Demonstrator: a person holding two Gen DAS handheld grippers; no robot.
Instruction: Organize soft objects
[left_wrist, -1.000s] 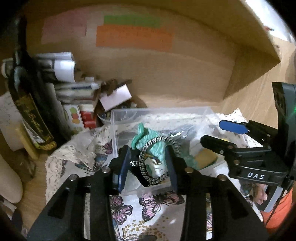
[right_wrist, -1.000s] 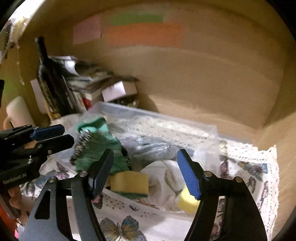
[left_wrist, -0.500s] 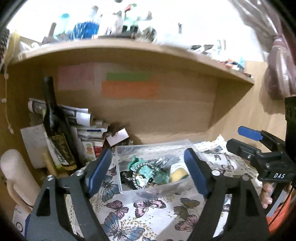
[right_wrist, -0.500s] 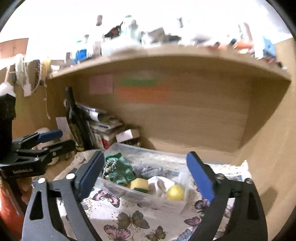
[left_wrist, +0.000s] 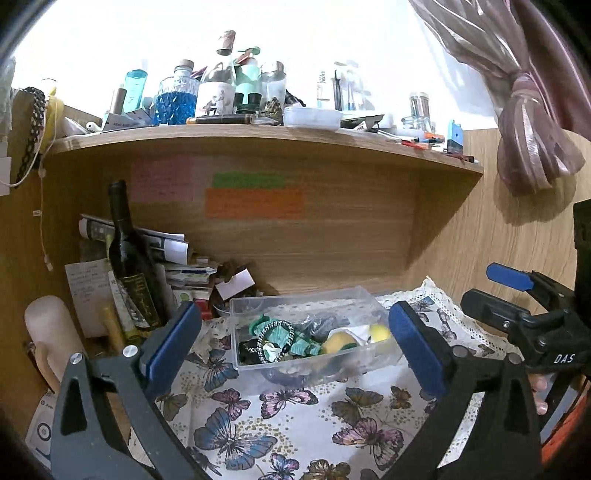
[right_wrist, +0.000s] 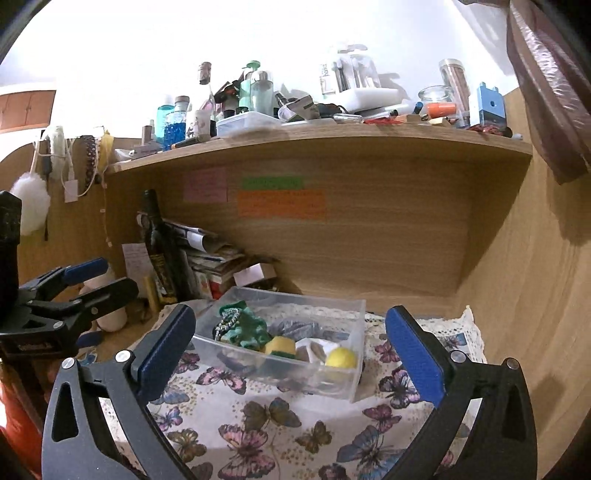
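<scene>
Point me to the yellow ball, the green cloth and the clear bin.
yellow ball (right_wrist: 341, 358), right wrist view, middle of its front face
green cloth (right_wrist: 251, 329), right wrist view, its bunched middle
clear bin (right_wrist: 280, 373), right wrist view, its near wall

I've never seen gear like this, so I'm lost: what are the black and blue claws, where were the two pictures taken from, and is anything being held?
They are two hand-held grippers, one in each of a person's hands, each with a fisheye camera looking along its fingers. One picture is from the left gripper, the other from the right gripper. Both stand open and hold nothing. Ahead, on a butterfly cloth, sits a clear box with a green cloth, sponge and yellow ball inside.
</scene>
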